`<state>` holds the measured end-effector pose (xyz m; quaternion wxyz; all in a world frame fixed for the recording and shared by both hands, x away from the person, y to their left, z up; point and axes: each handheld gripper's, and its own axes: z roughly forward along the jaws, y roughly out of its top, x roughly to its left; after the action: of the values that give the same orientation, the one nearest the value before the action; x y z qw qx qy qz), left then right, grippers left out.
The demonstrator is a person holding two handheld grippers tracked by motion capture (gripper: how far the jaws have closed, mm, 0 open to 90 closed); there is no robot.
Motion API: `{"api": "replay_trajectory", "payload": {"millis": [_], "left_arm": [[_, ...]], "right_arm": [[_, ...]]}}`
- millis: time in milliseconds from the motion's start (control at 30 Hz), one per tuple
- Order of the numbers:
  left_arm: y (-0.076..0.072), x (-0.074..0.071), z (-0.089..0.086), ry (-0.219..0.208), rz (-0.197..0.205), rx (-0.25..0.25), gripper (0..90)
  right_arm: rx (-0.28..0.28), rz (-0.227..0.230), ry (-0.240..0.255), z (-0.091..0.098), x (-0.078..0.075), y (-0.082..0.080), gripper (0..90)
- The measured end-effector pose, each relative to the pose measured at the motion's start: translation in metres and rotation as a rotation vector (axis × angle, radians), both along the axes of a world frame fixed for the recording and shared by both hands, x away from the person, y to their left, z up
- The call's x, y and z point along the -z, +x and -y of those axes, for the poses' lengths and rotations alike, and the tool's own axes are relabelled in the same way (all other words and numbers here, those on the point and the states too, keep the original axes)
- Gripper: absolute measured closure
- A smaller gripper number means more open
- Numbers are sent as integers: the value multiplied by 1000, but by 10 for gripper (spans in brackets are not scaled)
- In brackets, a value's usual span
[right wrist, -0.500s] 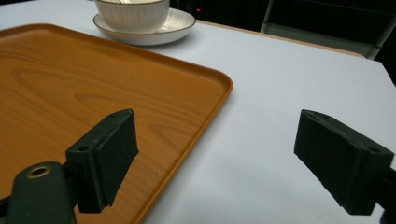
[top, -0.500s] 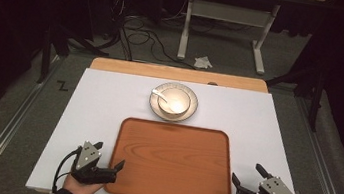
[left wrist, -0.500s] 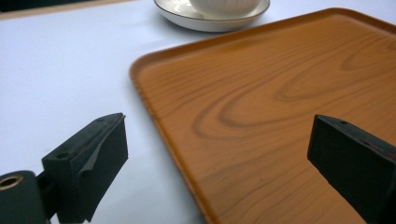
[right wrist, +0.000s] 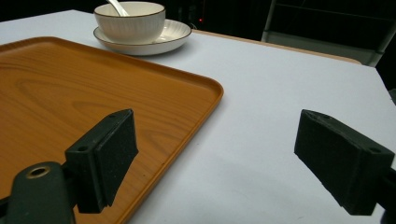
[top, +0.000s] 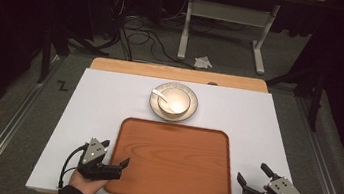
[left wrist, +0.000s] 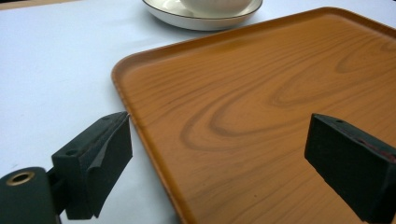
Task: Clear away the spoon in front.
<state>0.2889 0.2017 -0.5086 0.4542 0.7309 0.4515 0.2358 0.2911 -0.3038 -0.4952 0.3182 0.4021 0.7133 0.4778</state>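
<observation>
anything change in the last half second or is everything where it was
Nothing visibly changed. The left tool is open at the tray's near left edge, and the right tool is open off its near right corner, as before. Neither holds anything. The bowl with its spoon sits on the plate beyond the tray, unmoved.

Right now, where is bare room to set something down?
The whole orange wooden tray is bare, and so are the white tabletop strips on both sides of it. Only the far middle is taken, by the white bowl on its plate.
</observation>
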Motion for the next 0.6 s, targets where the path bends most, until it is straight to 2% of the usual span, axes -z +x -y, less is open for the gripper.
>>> {"api": "replay_trajectory", "payload": {"millis": [33,100,300,367,533,600], "left_arm": [[-4,-1,-4,-1,14,-25,74],[-7,-1,-7,-12,10,-38,74],[-6,2,-12,-31,-11,-37,69],[-7,2,-11,-22,-18,-31,69],[-12,1,-12,-18,-9,-38,68],[-14,0,-14,-31,-7,-50,69]], "right_arm": [[-1,3,5,-1,-1,0,139],[-9,5,7,-3,-1,2,140],[-14,5,-7,-7,-1,11,139],[-8,0,-4,-6,-1,14,139],[-2,8,-5,-6,-2,17,141],[-6,6,-10,-7,-1,19,142]]}}
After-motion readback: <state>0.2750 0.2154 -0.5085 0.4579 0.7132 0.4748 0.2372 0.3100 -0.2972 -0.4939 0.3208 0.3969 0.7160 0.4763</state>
